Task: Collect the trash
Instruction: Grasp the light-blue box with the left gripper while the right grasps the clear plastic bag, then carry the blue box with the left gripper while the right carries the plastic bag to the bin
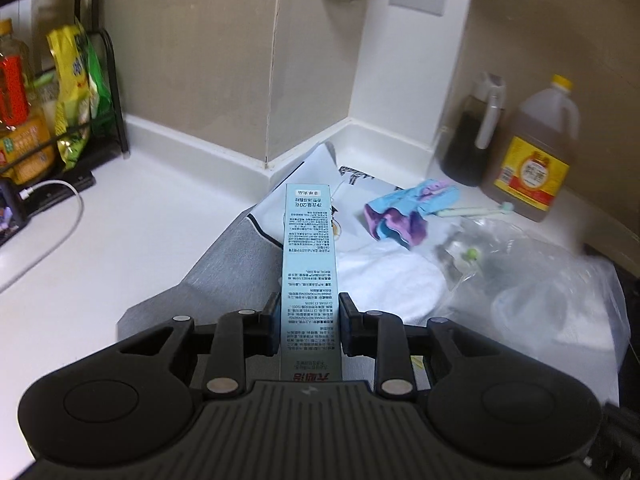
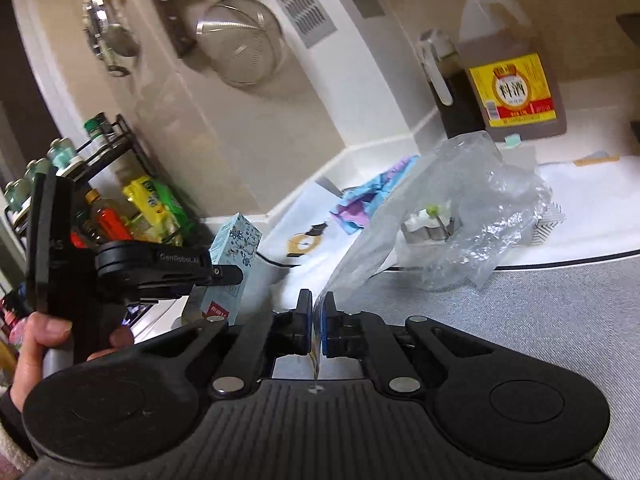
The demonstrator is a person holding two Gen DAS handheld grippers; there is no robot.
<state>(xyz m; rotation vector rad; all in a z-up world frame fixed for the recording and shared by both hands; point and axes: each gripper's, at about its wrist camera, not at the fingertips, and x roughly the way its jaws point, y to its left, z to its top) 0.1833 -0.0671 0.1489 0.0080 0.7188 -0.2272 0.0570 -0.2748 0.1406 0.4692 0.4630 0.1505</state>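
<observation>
My left gripper (image 1: 308, 312) is shut on a long light-blue carton (image 1: 309, 256) and holds it above the counter, pointing toward the wall corner. The carton (image 2: 234, 258) and the left gripper (image 2: 224, 274) also show in the right wrist view, at the left. My right gripper (image 2: 317, 312) is shut on the edge of a clear plastic bag (image 2: 452, 208), lifted above the counter. The bag (image 1: 520, 264) holds small scraps, one green. A blue and purple crumpled wrapper (image 1: 404, 210) lies on a white printed cloth (image 1: 360, 240).
A cooking-wine jug (image 1: 528, 152) and a dark sauce bottle (image 1: 472, 136) stand at the back right. A black rack (image 1: 52, 128) with bottles and yellow packets stands at the left, with a white cable (image 1: 60, 216) nearby. A grey mat (image 2: 520, 320) covers the counter front. A strainer (image 2: 244, 40) hangs on the wall.
</observation>
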